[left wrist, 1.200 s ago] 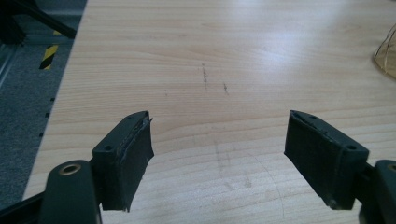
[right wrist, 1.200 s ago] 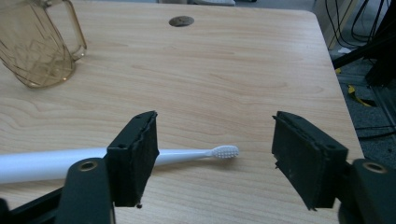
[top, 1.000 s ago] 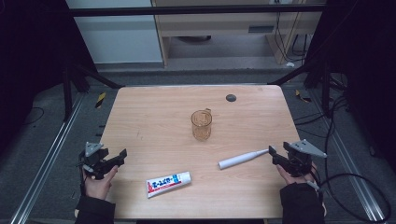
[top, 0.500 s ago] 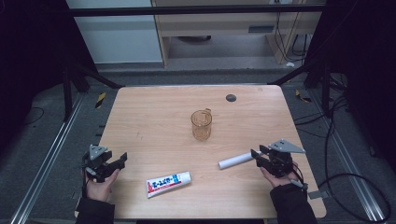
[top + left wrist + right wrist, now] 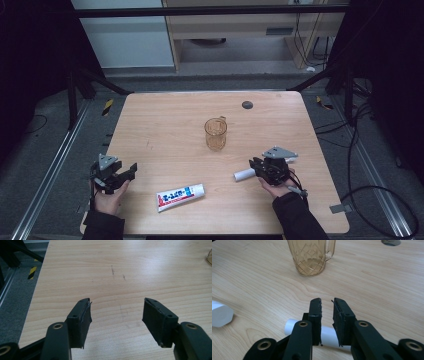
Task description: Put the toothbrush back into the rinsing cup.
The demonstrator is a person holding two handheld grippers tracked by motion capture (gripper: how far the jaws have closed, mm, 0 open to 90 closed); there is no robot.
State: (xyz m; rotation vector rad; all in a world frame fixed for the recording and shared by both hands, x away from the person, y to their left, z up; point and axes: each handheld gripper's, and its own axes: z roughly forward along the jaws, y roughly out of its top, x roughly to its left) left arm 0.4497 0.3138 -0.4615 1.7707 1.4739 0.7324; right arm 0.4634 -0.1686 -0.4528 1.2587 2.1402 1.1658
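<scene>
Two grippers work at the lower part of the wooden table (image 5: 165, 125) in the high view. The right gripper (image 5: 259, 165), at lower right of centre, has its jaws nearly closed across a white toothbrush-like stick (image 5: 244, 174); in the right gripper view that stick (image 5: 293, 326) lies between them at the jaw bases, so they look clenched on it. The left gripper (image 5: 131, 169), at lower left, has its jaws spread wide over bare wood, released, in the left gripper view.

An amber glass mug (image 5: 215, 134) stands upright at the middle of the frame, up and left of the right gripper, well apart from it. A toothpaste tube (image 5: 181, 197) lies at lower centre, between the two grippers, touching neither. A small dark round spot (image 5: 247, 104) sits near the table's far edge.

The stick lies flat, its long axis running across the right gripper's jaws; its free white end points toward the frame's left, slightly downward, toward the tube.
</scene>
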